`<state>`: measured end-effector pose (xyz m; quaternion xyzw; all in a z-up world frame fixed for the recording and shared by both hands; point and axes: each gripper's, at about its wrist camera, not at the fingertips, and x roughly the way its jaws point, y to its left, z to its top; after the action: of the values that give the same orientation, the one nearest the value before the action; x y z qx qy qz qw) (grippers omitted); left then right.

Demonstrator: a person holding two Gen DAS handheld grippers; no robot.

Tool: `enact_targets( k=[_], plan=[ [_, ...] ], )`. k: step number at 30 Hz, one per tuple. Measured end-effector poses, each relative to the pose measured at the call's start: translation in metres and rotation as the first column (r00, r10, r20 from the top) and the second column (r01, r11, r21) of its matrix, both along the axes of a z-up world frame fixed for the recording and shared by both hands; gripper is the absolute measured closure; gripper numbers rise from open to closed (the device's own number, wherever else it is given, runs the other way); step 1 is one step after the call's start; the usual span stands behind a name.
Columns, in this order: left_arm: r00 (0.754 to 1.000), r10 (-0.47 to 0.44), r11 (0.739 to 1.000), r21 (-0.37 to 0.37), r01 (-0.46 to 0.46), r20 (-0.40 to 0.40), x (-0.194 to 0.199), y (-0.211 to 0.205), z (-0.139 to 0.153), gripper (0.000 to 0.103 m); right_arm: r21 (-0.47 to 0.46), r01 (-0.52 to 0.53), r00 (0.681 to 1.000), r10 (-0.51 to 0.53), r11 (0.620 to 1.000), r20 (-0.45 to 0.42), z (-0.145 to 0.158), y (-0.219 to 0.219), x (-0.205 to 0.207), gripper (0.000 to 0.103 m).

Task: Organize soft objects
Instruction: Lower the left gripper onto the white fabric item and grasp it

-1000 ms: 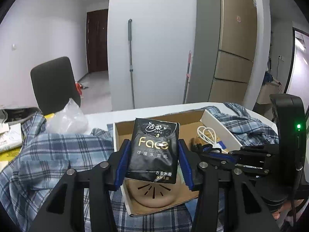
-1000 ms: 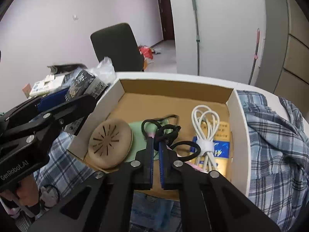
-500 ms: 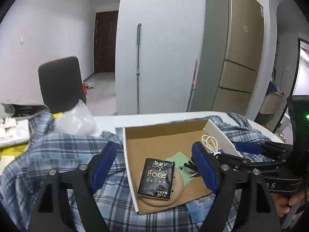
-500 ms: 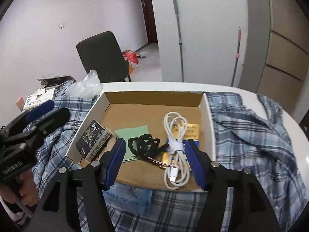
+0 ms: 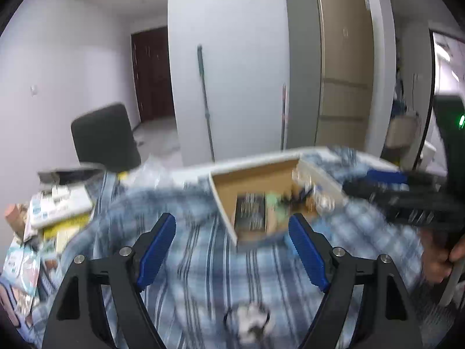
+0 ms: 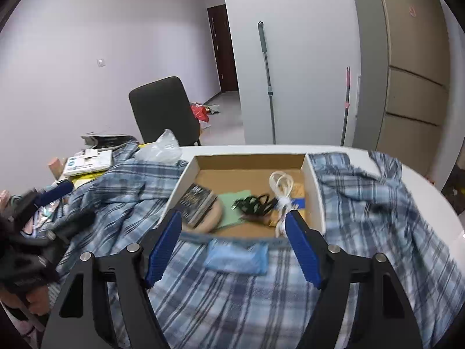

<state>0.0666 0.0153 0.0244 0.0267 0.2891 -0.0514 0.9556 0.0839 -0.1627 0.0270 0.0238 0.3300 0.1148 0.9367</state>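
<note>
One black tissue pack point(image 6: 195, 203) lies in the cardboard box point(image 6: 189, 174), by its left wall, resting on a tan round pad point(image 6: 213, 218). Beside them lie a green sheet point(image 6: 232, 206), a black cord point(image 6: 255, 203) and a white cable point(image 6: 280, 186). The box sits on a plaid shirt point(image 6: 232, 296) spread over the white table point(image 6: 430, 192). The left gripper point(image 5: 232, 250) stands wide with nothing between its jaws; the right gripper point(image 6: 234, 247) is opening, likewise empty.
</note>
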Motion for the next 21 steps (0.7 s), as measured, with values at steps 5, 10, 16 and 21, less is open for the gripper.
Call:
enact_targets(
  k=[5,10,16,21],
  plan=[
    [0.989,-0.087,0.996,0.001,0.088,-0.123,-0.011,0.005,-0.032,0.024,-0.003,-0.028,0.999,0.028,1.0,-0.033,-0.011,0.009,-0.014,0.03],
    [0.957,-0.135,0.991,-0.058,0.124,-0.256,-0.006,0.017,-0.061,0.05,-0.047,-0.033,0.999,0.032,0.998,-0.02,-0.022,0.014,-0.021,0.03],
    [0.915,-0.214,0.977,-0.079,0.199,-0.342,-0.007,0.017,-0.076,0.052,-0.067,-0.037,0.999,0.037,0.997,-0.004,-0.033,0.017,-0.022,0.03],
    [0.883,-0.258,0.965,-0.071,0.251,-0.392,-0.008,0.005,-0.085,0.06,-0.064,-0.045,0.999,0.044,0.997,-0.021,-0.042,0.016,-0.018,0.03]
  ],
)
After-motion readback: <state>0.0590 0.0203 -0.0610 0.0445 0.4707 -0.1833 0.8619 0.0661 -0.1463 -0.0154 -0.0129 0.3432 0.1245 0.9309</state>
